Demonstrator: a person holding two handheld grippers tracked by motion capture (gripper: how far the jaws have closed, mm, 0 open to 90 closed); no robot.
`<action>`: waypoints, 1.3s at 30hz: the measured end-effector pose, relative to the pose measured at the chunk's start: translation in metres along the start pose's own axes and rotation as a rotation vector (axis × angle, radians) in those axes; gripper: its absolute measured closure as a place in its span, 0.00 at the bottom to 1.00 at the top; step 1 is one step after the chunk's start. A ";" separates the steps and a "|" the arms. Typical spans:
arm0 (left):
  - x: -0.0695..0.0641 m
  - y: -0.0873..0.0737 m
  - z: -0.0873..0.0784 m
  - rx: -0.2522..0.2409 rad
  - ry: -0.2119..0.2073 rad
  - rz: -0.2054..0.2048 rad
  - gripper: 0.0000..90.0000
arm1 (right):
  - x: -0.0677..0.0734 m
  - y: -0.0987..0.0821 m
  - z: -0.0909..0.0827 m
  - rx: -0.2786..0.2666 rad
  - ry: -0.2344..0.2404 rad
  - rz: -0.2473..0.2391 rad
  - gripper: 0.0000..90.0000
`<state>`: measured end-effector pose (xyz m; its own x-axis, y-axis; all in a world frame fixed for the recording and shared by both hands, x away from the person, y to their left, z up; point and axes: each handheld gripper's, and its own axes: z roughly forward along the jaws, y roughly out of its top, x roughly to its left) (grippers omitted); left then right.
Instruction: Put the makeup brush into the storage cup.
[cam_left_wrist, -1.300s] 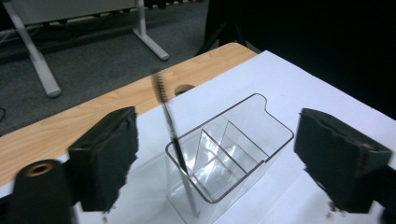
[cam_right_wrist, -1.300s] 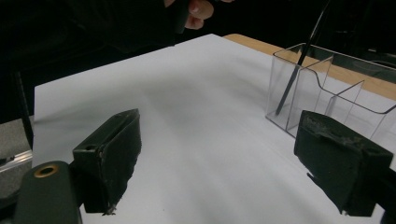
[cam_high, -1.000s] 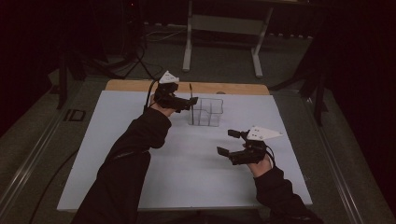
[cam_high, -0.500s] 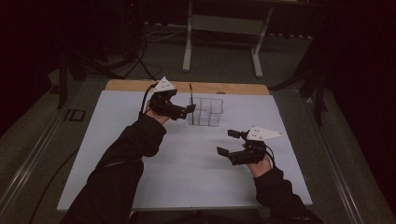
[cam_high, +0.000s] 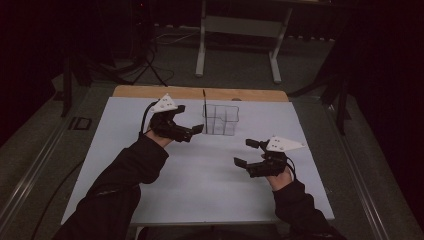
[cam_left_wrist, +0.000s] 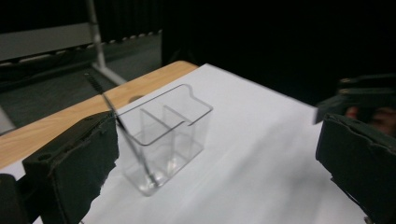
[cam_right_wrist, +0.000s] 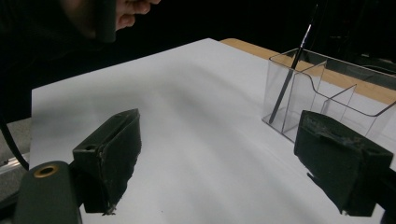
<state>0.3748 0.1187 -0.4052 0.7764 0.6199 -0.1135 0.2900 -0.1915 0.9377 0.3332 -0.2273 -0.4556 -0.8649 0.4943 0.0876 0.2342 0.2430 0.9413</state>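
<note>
Left gripper (cam_high: 199, 129) is wide open and empty, just left of the clear organizer (cam_high: 220, 119) holding a thin brush (cam_high: 204, 102). Right gripper (cam_high: 246, 152) is wide open and empty, near right on the desk (cam_high: 200, 175).

We see a white counter (cam_high: 200, 175) with a tan wooden far edge, a clear organizer (cam_high: 221, 119), a thin black brush (cam_left_wrist: 122, 128), and black tool pads (cam_right_wrist: 112, 154).

My high view: overhead, facing forward over table (cam_high: 150, 200). My gripper views: low, close, each along its own jaws; all share clear organiser (cam_high: 221, 119) (cam_left_wrist: 163, 135) (cam_right_wrist: 322, 98)
</note>
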 end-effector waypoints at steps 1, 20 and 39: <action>-0.002 -0.002 -0.001 0.001 0.000 0.006 0.00 | 0.000 0.000 0.000 0.001 -0.001 0.002 0.16; -0.026 -0.040 -0.019 0.014 -0.035 0.024 0.00 | 0.000 -0.003 -0.002 0.000 -0.007 0.001 0.16; -0.045 -0.079 -0.031 0.016 -0.042 -0.021 0.00 | 0.001 -0.003 -0.001 0.012 -0.005 -0.002 0.16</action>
<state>0.2995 0.1299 -0.4637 0.7928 0.5916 -0.1466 0.3149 -0.1916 0.9296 0.3309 -0.2286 -0.4579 -0.8633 0.4976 0.0840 0.2376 0.2540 0.9376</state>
